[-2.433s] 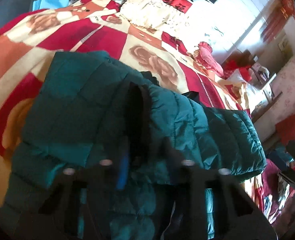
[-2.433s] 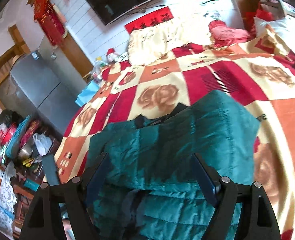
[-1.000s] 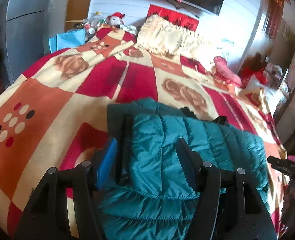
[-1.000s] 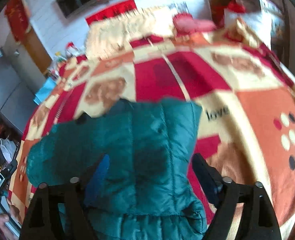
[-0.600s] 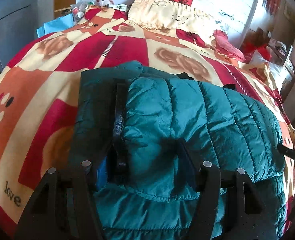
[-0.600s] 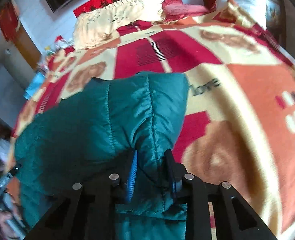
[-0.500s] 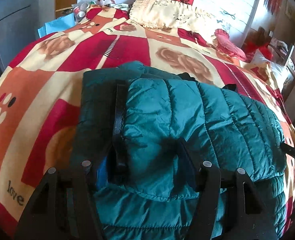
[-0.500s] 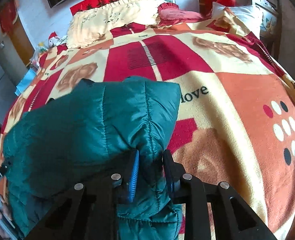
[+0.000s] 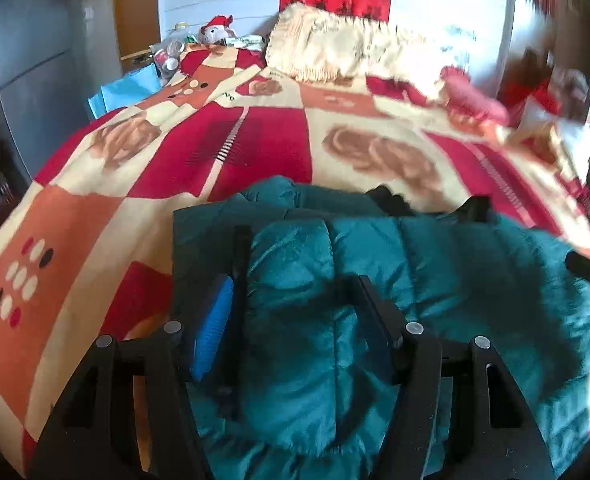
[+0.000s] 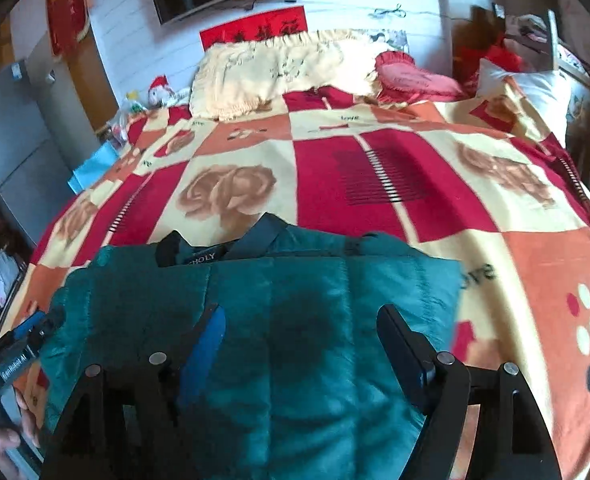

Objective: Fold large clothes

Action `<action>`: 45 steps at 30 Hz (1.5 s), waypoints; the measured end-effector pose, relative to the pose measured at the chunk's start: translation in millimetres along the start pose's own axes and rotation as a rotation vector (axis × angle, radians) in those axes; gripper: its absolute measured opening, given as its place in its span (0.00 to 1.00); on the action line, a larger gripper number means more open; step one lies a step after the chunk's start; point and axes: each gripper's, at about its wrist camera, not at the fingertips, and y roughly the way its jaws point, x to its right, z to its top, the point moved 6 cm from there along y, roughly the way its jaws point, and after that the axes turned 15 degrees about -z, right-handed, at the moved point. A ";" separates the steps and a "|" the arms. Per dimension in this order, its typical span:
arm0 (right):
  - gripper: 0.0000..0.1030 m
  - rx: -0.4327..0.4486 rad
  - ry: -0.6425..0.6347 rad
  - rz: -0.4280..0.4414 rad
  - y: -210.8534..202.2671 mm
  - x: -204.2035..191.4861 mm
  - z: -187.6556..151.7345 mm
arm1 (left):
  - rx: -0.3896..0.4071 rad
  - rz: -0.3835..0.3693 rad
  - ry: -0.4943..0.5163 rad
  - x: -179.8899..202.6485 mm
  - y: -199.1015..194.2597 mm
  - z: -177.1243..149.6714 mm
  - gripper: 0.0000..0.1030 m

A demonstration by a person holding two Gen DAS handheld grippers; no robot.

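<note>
Teal puffer jacket (image 9: pixel 435 280) lies folded on the near part of the checked red, orange and cream blanket (image 9: pixel 263 144), collar end with its black lining toward the cream fringed pillow (image 10: pixel 271 72) at the far end of the blanket. Left gripper (image 9: pixel 291 312) held over the jacket's left half, fingers spread wide, quilted fabric showing between them but not pinched. Right gripper (image 10: pixel 299 332) likewise released, fingers apart above the jacket's right half. Pink heart cushion (image 10: pixel 411 76) sits just beside the pillow.
</note>
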 end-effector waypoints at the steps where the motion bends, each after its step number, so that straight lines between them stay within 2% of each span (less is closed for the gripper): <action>1: 0.74 -0.010 0.003 -0.001 8.2 -3.7 0.6 | -0.010 0.012 0.006 -0.9 6.9 -0.7 0.60; 4: 0.74 -0.030 0.002 -0.035 34.7 -8.8 -1.0 | -0.015 0.009 -0.001 -5.4 21.0 -2.7 0.62; 7: 0.74 -0.054 -0.017 -0.109 60.6 -5.4 -8.1 | -0.004 -0.012 -0.021 -10.1 26.6 -5.8 0.73; 10: 0.74 -0.056 -0.015 -0.129 75.2 -1.0 -15.8 | -0.004 -0.041 -0.048 -13.9 28.8 -7.1 0.74; 15: 0.74 -0.032 -0.022 -0.146 49.8 1.1 -12.5 | -0.002 -0.032 -0.039 -11.6 28.5 -7.9 0.74; 19: 0.74 0.058 -0.011 -0.049 -0.8 -14.3 -9.8 | 0.004 -0.029 -0.039 -10.8 29.3 -9.0 0.74; 24: 0.74 0.065 -0.148 0.007 -19.4 -62.4 -28.1 | 0.011 -0.028 -0.038 -11.0 28.4 -10.6 0.74; 28: 0.74 0.029 -0.243 -0.088 2.0 -83.2 -58.7 | 0.013 -0.037 -0.038 -10.9 27.6 -12.0 0.75; 31: 0.74 0.014 -0.257 -0.111 12.7 -84.1 -72.6 | 0.011 -0.035 -0.035 -10.7 25.6 -13.1 0.75; 35: 0.74 -0.038 -0.248 -0.046 7.1 -74.6 -68.8 | -0.009 -0.037 -0.051 -11.1 10.6 -14.7 0.75; 38: 0.74 -0.002 -0.186 -0.002 -15.4 -51.8 -60.8 | 0.036 -0.066 -0.066 -11.1 -13.4 -11.6 0.75; 41: 0.74 0.043 -0.122 -0.045 -32.3 -15.5 -51.4 | 0.087 -0.092 -0.079 -7.4 -33.4 -5.5 0.75; 45: 0.74 0.007 -0.050 -0.096 -25.3 22.6 -43.9 | 0.084 -0.126 -0.089 3.7 -35.5 -1.3 0.75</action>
